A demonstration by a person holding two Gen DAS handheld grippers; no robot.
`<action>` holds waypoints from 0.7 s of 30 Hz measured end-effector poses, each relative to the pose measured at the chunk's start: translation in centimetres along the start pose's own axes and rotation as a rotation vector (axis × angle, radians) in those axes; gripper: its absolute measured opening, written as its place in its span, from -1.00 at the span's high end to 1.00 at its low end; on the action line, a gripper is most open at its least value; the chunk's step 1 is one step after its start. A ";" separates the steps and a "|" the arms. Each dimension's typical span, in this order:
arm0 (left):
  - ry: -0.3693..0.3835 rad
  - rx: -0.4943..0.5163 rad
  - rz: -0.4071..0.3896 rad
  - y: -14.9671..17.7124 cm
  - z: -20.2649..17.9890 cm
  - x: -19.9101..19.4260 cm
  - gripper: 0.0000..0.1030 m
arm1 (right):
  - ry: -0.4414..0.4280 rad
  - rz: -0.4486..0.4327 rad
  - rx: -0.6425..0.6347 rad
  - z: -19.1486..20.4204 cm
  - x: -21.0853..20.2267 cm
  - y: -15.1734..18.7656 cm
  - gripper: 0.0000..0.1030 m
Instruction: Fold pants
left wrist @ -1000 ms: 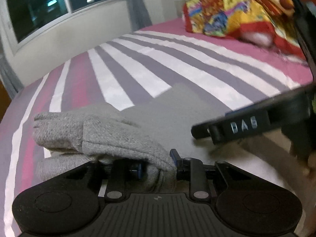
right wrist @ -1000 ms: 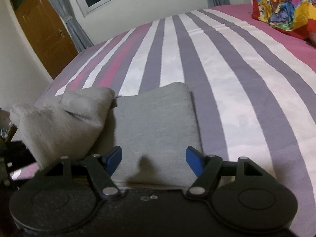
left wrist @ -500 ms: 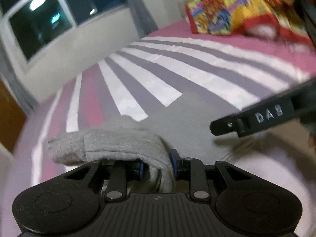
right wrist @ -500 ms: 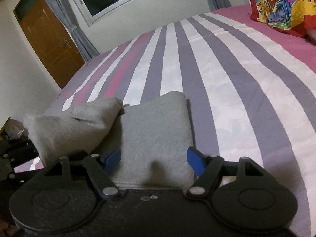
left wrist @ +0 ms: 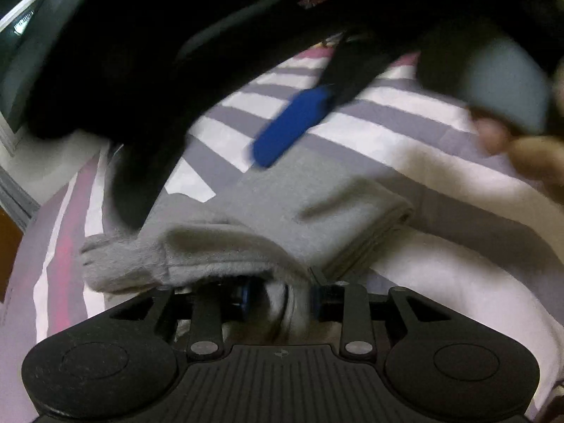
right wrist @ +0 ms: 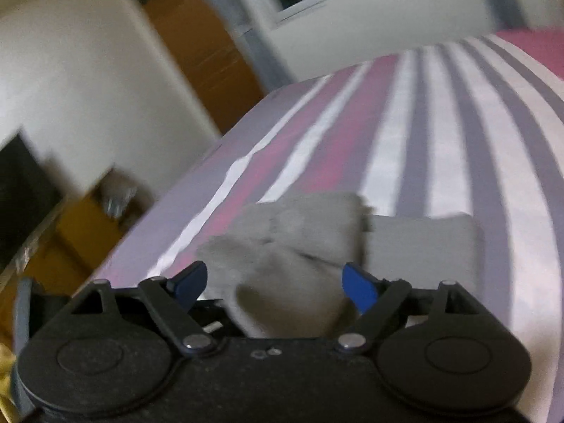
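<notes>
Two grippers over the bed (right wrist: 440, 134). Left gripper (left wrist: 280, 298): jaws just easing, grey pants (left wrist: 218, 246) bunched between. Right gripper (right wrist: 273, 283): jaws widening, empty. Risk: fold slumps if released early.

The grey fleece pants (left wrist: 317, 204) lie folded into a flat rectangle on the striped bed (left wrist: 405, 123), with layered edges showing along the right side in the left wrist view. 1 bunched end (left wrist: 197, 257) of the pants is lifted off the flat part and curls back over it at the left. In the right wrist view that raised end (right wrist: 292, 246) stands crumpled beside the flat part (right wrist: 423, 243).
</notes>
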State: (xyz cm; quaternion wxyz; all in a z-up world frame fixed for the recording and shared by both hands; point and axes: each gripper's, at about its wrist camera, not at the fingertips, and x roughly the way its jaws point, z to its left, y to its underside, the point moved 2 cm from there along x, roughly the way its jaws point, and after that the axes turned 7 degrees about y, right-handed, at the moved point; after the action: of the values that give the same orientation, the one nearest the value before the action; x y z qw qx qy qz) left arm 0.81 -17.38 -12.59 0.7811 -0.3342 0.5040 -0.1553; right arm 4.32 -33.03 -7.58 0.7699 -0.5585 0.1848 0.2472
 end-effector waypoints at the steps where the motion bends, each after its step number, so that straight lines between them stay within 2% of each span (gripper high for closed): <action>1: 0.007 -0.015 -0.019 0.5 0.0 -0.7 0.37 | 0.010 0.014 -0.056 1.1 0.6 0.0 -0.64; 4: 0.009 -0.046 -0.057 2.3 0.2 -3.1 0.32 | 0.035 0.036 -0.169 3.5 1.9 0.6 -0.65; 5: 0.008 -0.060 -0.064 2.9 0.4 -4.0 0.23 | 0.042 0.040 -0.191 4.0 2.0 1.0 -0.65; 7: -0.028 -0.102 -0.073 4.3 1.2 -5.5 0.22 | 0.073 0.040 -0.246 4.8 2.2 1.8 -0.66; 9: -0.045 -0.190 -0.077 5.7 2.9 -6.8 0.21 | 0.106 0.051 -0.306 5.7 2.7 2.7 -0.66; 11: -0.070 -0.330 -0.066 7.3 5.4 -7.7 0.21 | 0.139 0.062 -0.347 6.1 3.2 3.4 -0.66; 15: -0.084 -0.607 -0.006 9.4 10.1 -6.7 0.21 | 0.251 0.059 -0.448 7.2 4.8 4.6 -0.56; 16: -0.078 -0.665 -0.014 9.7 10.9 -6.6 0.21 | 0.276 0.058 -0.477 7.5 5.3 4.9 -0.54; 18: -0.072 -0.723 -0.012 9.9 11.6 -5.9 0.21 | 0.337 0.053 -0.542 8.0 6.1 5.5 -0.44; 21: -0.067 -0.749 0.033 10.2 11.6 -4.3 0.21 | 0.387 0.035 -0.551 8.6 7.1 5.5 -0.34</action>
State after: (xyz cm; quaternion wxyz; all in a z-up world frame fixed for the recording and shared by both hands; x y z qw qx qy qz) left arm 8.28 -3.22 -13.40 0.6231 -0.5936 0.5054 0.0633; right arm 6.92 -22.24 -13.16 0.5361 -0.7791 0.2632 0.1905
